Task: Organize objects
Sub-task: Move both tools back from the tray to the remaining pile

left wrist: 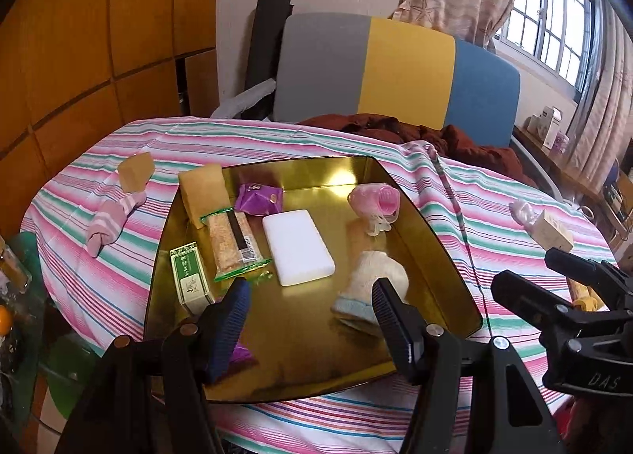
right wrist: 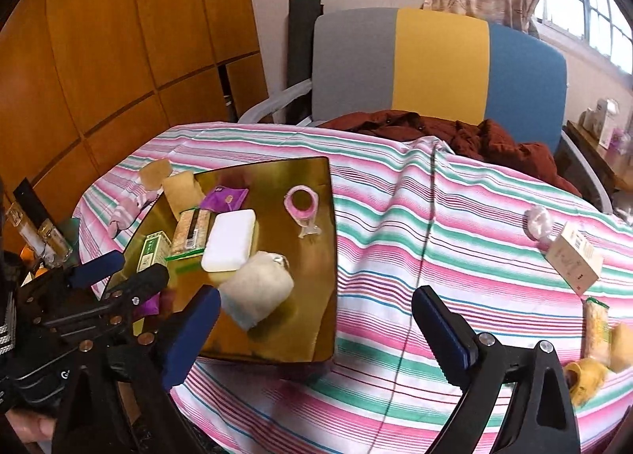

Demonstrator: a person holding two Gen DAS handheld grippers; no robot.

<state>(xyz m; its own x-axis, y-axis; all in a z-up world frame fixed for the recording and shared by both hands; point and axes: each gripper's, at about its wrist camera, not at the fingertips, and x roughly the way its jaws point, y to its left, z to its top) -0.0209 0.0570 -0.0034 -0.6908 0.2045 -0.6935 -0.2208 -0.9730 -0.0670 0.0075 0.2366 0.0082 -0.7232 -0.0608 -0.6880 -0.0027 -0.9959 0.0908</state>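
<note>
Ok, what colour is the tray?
Shiny gold; the tray shows best in the left wrist view.

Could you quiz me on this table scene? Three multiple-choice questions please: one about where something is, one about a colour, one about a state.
1. Where is the white soap bar?
A. in the gold tray
B. on the chair
C. on the striped cloth

2. What colour is the little cup in the tray?
A. green
B. pink
C. black

3. How is the right gripper?
A. shut on a sock
B. open, nothing between
C. shut on a box

Answers: A, it lies among the snacks; B, plainly pink; B, jaws stand wide apart over cloth.
</note>
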